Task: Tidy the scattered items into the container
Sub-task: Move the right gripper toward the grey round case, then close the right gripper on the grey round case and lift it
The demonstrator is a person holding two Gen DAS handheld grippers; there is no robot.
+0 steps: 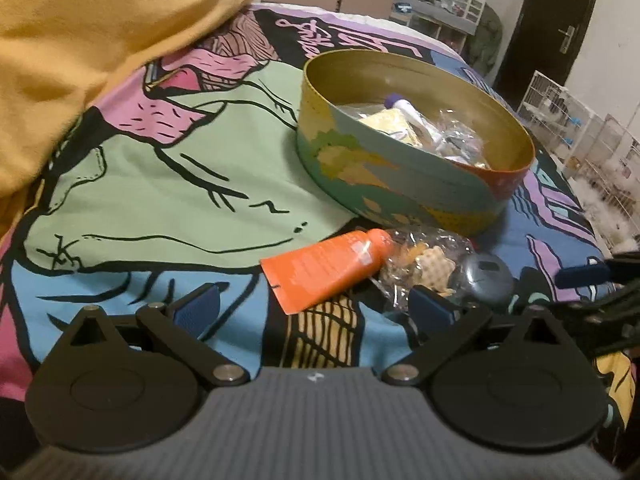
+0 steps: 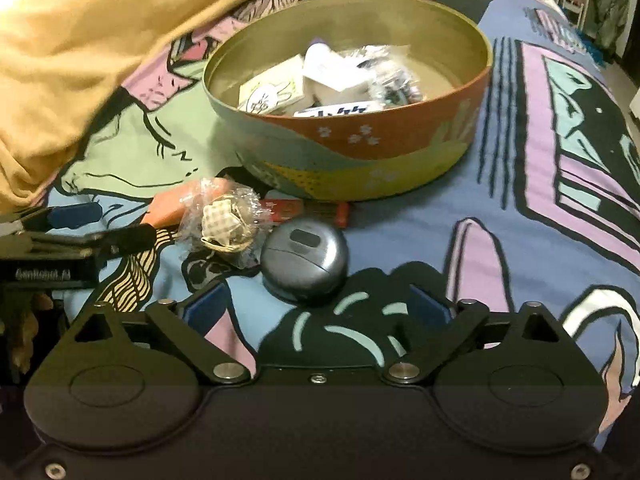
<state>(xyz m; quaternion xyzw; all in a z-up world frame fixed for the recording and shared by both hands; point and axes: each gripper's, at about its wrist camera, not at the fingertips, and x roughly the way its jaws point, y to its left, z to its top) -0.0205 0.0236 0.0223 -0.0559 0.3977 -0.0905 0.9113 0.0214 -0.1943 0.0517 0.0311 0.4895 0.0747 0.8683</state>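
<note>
Both hand-held grippers, left [image 1: 316, 308] and right [image 2: 318, 308], tilt down over the bed's printed cover [image 1: 140, 184] with jaws spread wide and nothing between the pads. Ahead stands the round tin container [image 2: 360, 148], gold inside and painted outside, already holding boxes, packets and a white tube. Just before its wall, near the right hand-held gripper, lie the scattered items: an orange tube [image 1: 324, 268] ahead of the left jaws, a crinkled clear bag [image 2: 228, 216] beside it, a red packet [image 2: 308, 210], and a grey round case [image 2: 304, 260].
</note>
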